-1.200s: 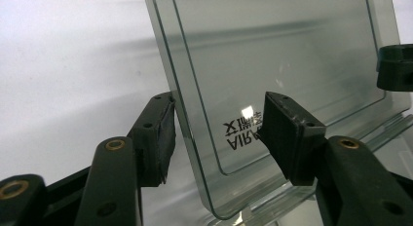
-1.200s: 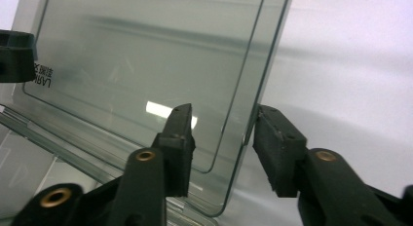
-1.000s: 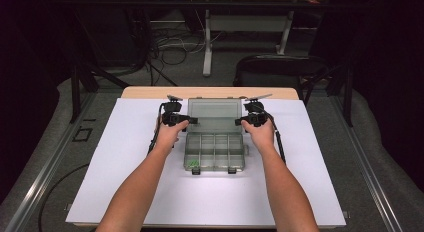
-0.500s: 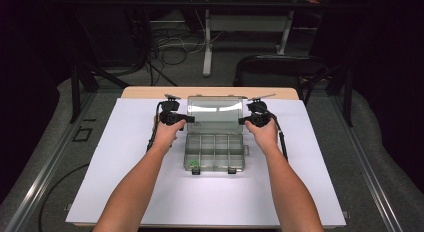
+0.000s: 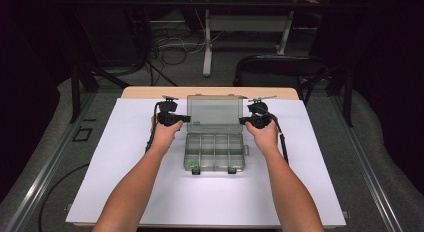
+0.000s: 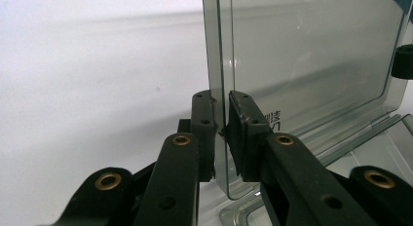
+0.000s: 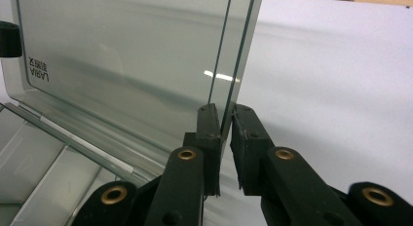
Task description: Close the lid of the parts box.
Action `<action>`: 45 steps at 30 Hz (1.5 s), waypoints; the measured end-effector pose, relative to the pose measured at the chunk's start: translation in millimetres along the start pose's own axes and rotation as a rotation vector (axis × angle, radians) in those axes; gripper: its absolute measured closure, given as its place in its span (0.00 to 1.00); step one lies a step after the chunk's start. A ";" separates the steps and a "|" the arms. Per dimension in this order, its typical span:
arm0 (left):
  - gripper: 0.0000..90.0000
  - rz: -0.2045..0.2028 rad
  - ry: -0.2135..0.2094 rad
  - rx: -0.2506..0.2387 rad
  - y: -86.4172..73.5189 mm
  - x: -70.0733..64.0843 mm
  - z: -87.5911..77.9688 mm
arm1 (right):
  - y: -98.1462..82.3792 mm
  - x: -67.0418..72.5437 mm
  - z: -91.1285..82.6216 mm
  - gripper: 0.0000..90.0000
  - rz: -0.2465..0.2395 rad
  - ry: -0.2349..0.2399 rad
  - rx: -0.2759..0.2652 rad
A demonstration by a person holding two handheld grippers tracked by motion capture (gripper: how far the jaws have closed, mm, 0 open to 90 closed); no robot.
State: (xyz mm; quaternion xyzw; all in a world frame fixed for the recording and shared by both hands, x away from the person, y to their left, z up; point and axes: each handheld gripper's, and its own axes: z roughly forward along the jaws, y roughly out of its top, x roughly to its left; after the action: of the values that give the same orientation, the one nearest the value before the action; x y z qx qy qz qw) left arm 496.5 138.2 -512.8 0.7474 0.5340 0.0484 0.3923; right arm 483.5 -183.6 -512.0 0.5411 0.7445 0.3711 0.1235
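Observation:
A clear smoky plastic compartment box [image 5: 215,153] lies on the white sheet with its lid [image 5: 214,112] swung up behind it. My left gripper [image 5: 186,119] is at the lid's left edge. Its jaws have just been closing, and the pads [image 6: 202,123] now pinch the lid [image 6: 302,55] edge, so my left gripper [image 6: 221,128] is shut on it. My right gripper [image 5: 244,120] has also just been closing on the right edge, and in its own view my right gripper [image 7: 225,128] clamps the lid [image 7: 126,55]. A small green item [image 5: 194,163] sits in the front left compartment.
The white sheet [image 5: 125,162] covers a wooden table [image 5: 150,92]. A dark chair [image 5: 280,67], a table leg and loose cables stand on the floor beyond the far edge. Both forearms reach in from the near side, flanking the box.
Both hands have stayed at the lid's two sides with hardly any shift. The box and its raised lid stand where they did.

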 end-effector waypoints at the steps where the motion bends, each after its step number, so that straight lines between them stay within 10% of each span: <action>1: 0.91 0.004 -0.005 -0.002 -0.4 0.6 -0.8 | -0.6 0.0 -0.2 0.92 -0.006 -0.001 -0.006; 31: 0.94 0.084 0.017 -0.158 -22.2 -5.9 -9.0 | -24.8 16.3 -8.5 0.93 -0.091 -0.097 -0.189; 45: 0.86 0.048 0.002 -0.159 11.8 -7.1 -23.0 | -26.9 17.4 -9.3 0.93 -0.104 -0.101 -0.201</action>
State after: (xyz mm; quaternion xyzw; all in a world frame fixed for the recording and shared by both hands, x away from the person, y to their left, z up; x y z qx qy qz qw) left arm 491.2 143.1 -487.0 0.7264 0.5109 0.1007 0.4485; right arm 452.1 -175.7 -520.2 0.5047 0.7234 0.4092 0.2337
